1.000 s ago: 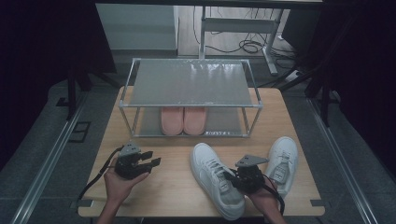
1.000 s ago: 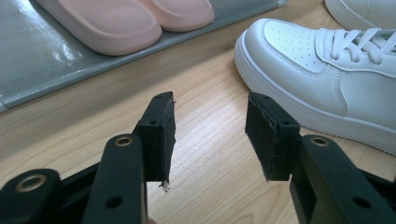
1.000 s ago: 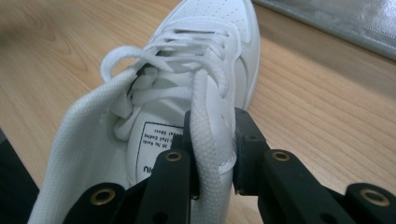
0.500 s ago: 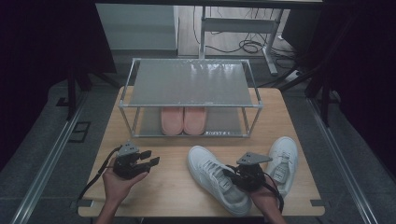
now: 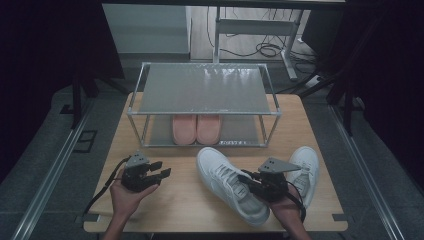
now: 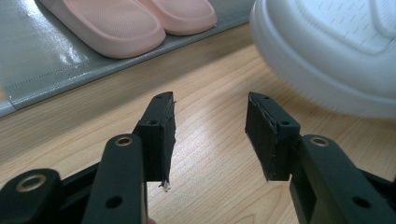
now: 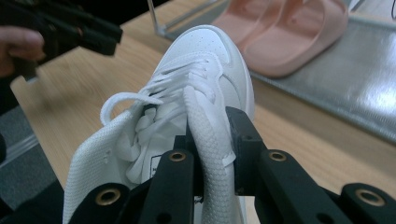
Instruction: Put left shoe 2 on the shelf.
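Observation:
A white sneaker (image 5: 227, 185) hangs tilted just above the wooden table (image 5: 180, 200), toe toward the rack. My right gripper (image 5: 248, 183) is shut on the rim of its opening; in the right gripper view the jaws (image 7: 212, 128) pinch the padded collar of the sneaker (image 7: 205, 60) behind the laces. A second white sneaker (image 5: 306, 170) lies on the table to the right of that hand. My left gripper (image 5: 159, 169) rests at the front left, open, with bare wood between its fingers (image 6: 210, 135). The held sneaker's toe (image 6: 336, 51) shows at the upper right of the left gripper view.
A two-tier metal rack (image 5: 202, 87) stands across the back of the table. A pair of pink slippers (image 5: 196, 129) sits on its lower shelf, close behind the raised sneaker. The slippers (image 6: 130, 18) also lie ahead of the left jaws. The table's front edge is near both hands.
The right gripper has risen with the white sneaker, lifting it off the table, and its toe has shifted slightly left. The left gripper has stayed still.

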`<control>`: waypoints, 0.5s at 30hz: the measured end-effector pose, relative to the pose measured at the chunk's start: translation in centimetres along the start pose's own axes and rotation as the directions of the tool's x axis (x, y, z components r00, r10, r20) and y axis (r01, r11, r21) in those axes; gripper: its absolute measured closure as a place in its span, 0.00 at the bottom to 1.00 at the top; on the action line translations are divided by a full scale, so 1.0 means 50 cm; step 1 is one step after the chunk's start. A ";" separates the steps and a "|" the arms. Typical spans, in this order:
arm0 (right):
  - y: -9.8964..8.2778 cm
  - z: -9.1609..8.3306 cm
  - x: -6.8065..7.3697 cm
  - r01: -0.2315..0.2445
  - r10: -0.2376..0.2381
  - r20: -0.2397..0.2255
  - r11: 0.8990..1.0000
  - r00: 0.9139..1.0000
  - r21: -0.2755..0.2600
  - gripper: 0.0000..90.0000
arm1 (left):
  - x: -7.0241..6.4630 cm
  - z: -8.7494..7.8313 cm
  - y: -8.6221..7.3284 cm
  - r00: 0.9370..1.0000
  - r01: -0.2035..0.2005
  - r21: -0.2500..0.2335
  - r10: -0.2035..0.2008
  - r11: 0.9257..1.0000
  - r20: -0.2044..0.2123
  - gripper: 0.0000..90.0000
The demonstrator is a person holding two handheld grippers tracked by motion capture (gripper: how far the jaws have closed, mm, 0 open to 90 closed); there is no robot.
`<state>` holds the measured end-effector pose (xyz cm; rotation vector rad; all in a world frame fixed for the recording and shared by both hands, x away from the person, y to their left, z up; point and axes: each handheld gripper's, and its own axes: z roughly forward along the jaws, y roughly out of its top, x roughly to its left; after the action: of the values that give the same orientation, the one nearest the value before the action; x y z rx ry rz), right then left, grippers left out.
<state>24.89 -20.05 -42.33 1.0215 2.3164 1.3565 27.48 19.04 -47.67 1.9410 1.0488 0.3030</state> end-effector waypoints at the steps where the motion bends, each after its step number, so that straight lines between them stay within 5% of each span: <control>1: 0.005 -0.004 0.000 -0.001 0.001 -0.003 1.000 1.000 -0.006 0.90 | 0.000 0.000 0.000 1.000 0.000 0.000 0.000 1.000 0.001 0.59; 15: 0.069 -0.036 -0.006 -0.002 0.001 -0.014 0.996 1.000 -0.089 0.90 | -0.001 0.004 -0.001 1.000 0.001 0.006 -0.001 1.000 0.001 0.59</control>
<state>25.62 -20.35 -38.51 0.9896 2.2428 1.4580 27.53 18.89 -47.81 1.9463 1.0510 0.2988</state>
